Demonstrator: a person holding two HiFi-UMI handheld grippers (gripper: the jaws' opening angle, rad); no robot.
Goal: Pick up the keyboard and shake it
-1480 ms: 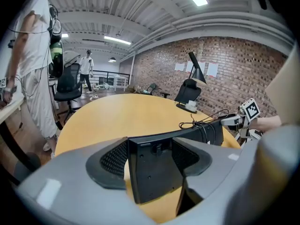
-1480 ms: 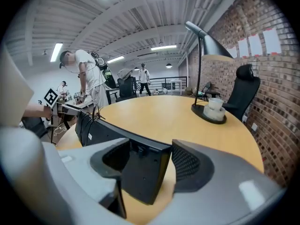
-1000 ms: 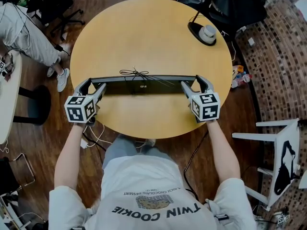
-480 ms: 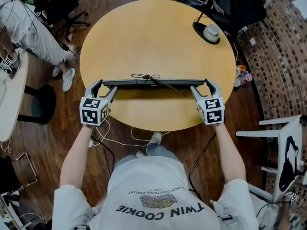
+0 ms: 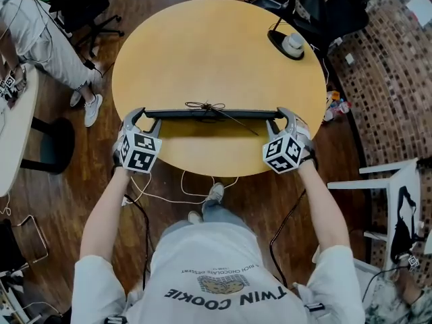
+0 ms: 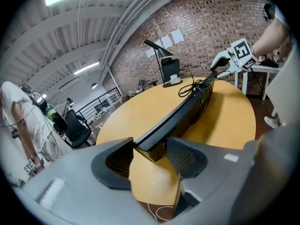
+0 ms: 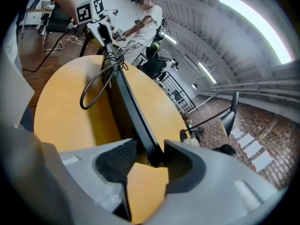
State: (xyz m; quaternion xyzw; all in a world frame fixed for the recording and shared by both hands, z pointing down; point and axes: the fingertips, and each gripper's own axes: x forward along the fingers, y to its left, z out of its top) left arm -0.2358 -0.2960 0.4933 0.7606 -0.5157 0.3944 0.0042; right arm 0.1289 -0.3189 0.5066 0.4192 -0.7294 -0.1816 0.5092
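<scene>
Head view, left tool (image 5: 144, 116), right tool (image 5: 279, 115), jaws closing, clamped on keyboard (image 5: 175, 114) ends

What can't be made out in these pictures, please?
1. The keyboard keys: head view shows only a thin dark strip; both gripper views, dark sides only.
2. The cable plug: head view, too small within the knot.
3. The white object on the black base: head view, too small to identify.

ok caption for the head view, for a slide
Overhead: left tool and right tool closing on opposite ends of a black keyboard at a round table.
</scene>
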